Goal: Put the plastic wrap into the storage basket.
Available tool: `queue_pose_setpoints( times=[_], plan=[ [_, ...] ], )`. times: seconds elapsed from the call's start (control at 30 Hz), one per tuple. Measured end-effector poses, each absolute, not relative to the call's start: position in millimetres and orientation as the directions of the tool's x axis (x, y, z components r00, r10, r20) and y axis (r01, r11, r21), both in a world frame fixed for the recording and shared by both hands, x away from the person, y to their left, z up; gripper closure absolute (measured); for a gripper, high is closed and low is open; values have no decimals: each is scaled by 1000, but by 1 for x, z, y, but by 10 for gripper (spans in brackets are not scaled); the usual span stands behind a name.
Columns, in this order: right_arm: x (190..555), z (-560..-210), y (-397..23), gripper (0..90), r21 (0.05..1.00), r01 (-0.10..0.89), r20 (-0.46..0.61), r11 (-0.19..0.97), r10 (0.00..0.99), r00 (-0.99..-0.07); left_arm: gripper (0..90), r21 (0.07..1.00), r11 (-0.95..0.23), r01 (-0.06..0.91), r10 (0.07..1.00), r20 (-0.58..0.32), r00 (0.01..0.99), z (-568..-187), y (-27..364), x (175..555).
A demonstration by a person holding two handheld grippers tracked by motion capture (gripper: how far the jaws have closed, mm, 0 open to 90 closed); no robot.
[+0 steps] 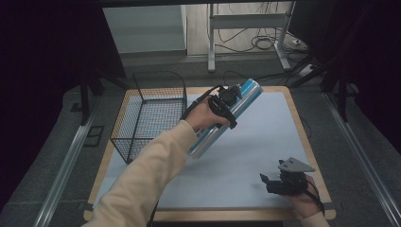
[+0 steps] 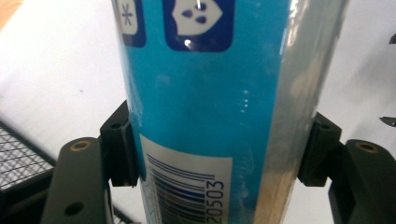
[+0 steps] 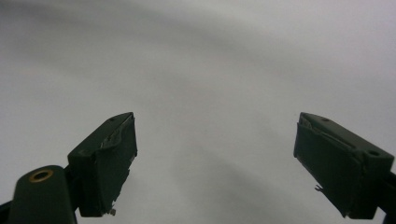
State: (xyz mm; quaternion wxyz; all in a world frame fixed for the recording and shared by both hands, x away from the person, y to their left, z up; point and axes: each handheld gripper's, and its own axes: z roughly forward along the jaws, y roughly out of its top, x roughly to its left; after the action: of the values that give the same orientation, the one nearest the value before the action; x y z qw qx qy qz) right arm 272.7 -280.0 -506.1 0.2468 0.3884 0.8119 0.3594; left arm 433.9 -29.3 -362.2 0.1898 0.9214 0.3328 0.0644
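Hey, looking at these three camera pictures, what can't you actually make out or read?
- Blue roll, left gripper view: both ends cut off by the frame; the barcode number runs off the bottom edge.
- Left gripper, high view: its jaws are hidden behind the hand and the roll.
- Wire basket, high view: its near inside wall is hidden by the sleeve.
- Right gripper, right gripper view: the grey surface beyond its open jaws is blurred.

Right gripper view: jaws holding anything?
No, the right gripper has its jaws spread wide with only the pale blue-grey table mat between them.
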Motion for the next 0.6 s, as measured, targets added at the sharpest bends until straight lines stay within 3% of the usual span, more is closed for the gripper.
queue_pose_setpoints(
  times=[0.6],
  plan=[
    [274,-507,-282,136,773,459,-120,438,811,-572,318,399,-693,600,660,15,751,-334,-15,456]
  ],
)
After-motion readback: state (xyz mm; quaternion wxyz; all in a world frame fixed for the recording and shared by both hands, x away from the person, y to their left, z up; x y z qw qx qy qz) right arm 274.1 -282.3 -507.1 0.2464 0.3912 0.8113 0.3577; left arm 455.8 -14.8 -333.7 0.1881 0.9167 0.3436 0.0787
